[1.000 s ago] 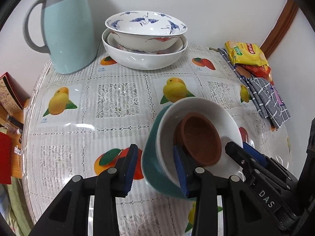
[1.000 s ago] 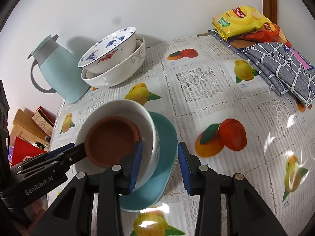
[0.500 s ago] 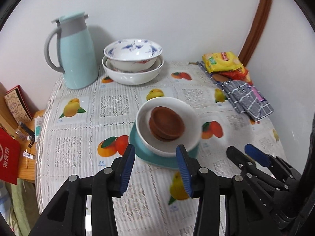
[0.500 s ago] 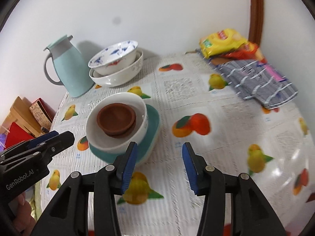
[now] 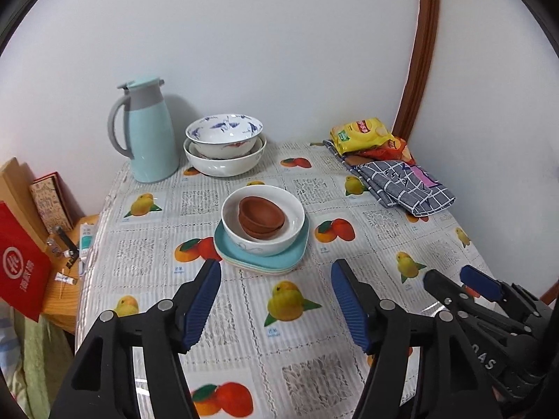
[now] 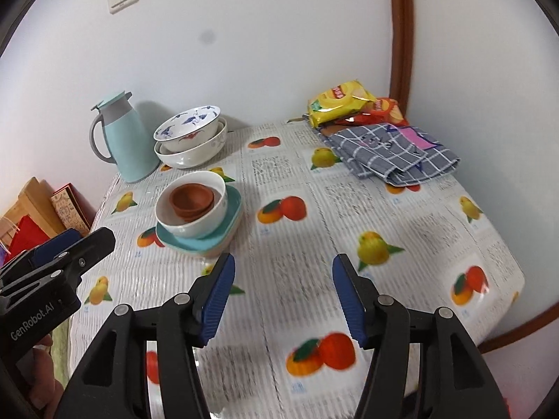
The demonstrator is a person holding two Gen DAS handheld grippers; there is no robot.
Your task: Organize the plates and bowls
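Observation:
Brown bowls (image 5: 260, 215) (image 6: 191, 199) nest in a white bowl (image 5: 276, 242) (image 6: 202, 221), which stands on stacked teal plates (image 5: 293, 256) (image 6: 232, 214) mid-table. At the back, a blue-patterned bowl (image 5: 223, 136) (image 6: 188, 127) sits inside a larger white bowl (image 5: 225, 166) (image 6: 195, 155). My left gripper (image 5: 276, 276) (image 6: 75, 241) hovers well short of the stack, jaws opening with nothing between them. My right gripper (image 6: 283, 269) (image 5: 450, 277) hangs over bare tablecloth to the stack's right, jaws also opening and empty.
A pale blue jug (image 5: 148, 132) (image 6: 122, 138) stands at the back left. Snack bags (image 5: 363, 134) (image 6: 340, 103) and a folded checked cloth (image 5: 405, 185) (image 6: 391, 153) lie at the back right. Boxes and a red bag (image 5: 21, 262) crowd the left edge of the table (image 5: 244, 314).
Both grippers let go of the stack's rim, pulled back and upward away from it, and their jaws widened. The stack stays on the table.

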